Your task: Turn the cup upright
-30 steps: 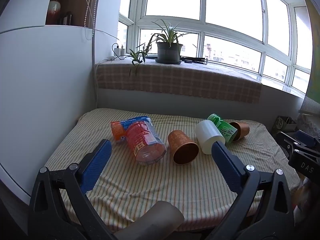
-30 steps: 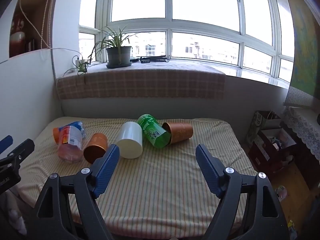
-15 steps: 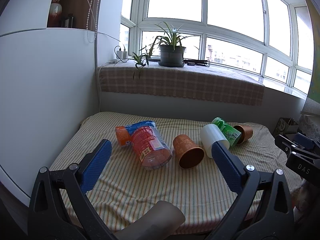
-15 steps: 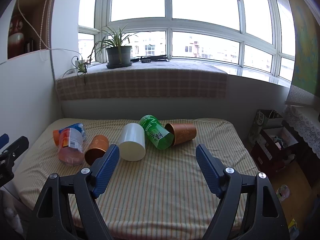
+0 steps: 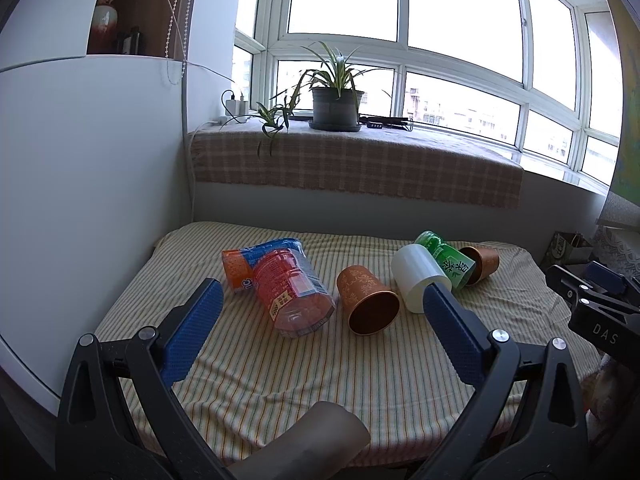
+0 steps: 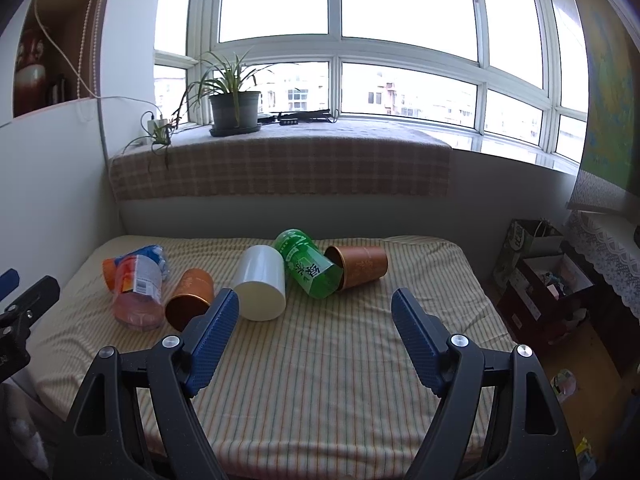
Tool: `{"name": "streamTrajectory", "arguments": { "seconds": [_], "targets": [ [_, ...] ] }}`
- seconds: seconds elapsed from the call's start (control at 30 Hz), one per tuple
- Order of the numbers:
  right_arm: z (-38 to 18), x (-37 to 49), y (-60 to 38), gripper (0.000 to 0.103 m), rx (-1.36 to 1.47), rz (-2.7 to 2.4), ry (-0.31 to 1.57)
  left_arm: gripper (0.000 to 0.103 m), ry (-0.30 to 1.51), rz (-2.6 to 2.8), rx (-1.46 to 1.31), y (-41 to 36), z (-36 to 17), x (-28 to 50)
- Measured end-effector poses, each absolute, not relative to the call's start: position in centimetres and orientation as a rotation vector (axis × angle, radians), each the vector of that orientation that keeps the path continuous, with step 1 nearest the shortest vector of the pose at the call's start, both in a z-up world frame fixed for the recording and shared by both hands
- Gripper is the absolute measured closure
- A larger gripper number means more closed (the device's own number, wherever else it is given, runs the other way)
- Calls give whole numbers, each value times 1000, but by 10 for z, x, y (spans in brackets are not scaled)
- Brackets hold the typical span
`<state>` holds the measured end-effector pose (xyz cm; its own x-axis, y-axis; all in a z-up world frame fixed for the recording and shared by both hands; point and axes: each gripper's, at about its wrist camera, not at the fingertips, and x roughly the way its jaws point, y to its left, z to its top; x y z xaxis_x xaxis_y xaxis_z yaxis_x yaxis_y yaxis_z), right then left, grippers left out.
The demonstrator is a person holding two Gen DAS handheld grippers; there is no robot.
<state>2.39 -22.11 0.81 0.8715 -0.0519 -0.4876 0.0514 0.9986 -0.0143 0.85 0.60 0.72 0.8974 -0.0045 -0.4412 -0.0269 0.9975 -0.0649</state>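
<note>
Nothing flipped yet: every cup, including the copper cup (image 5: pixel 368 300) mid-frame, lies sideways on the bed (image 5: pixel 280 380). Left claw (image 5: pixel 320 336) and right claw (image 6: pixel 316 336) both gape, empty.

Bright bay window (image 6: pixel 340 40) above a plaid-covered sill (image 6: pixel 280 168), white wall (image 5: pixel 92 184) left.

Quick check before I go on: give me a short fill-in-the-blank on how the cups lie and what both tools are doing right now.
1. All the cups on the striped cloth lie on their ____.
2. The white cup lies between a copper cup and the ____ cup.
3. The left tool and right tool are both ____, holding nothing.
4. The green cup's mouth end rests against the second ____ cup.

Missing words: sides; green; open; copper
</note>
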Motion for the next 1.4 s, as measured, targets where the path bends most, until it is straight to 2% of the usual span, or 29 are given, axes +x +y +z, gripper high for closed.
{"name": "streamTrajectory", "arguments": {
  "seconds": [1.4],
  "targets": [
    [10,28,-211,24,-26,-40,509,1,460,9,-76,8,4,8]
  ]
}}
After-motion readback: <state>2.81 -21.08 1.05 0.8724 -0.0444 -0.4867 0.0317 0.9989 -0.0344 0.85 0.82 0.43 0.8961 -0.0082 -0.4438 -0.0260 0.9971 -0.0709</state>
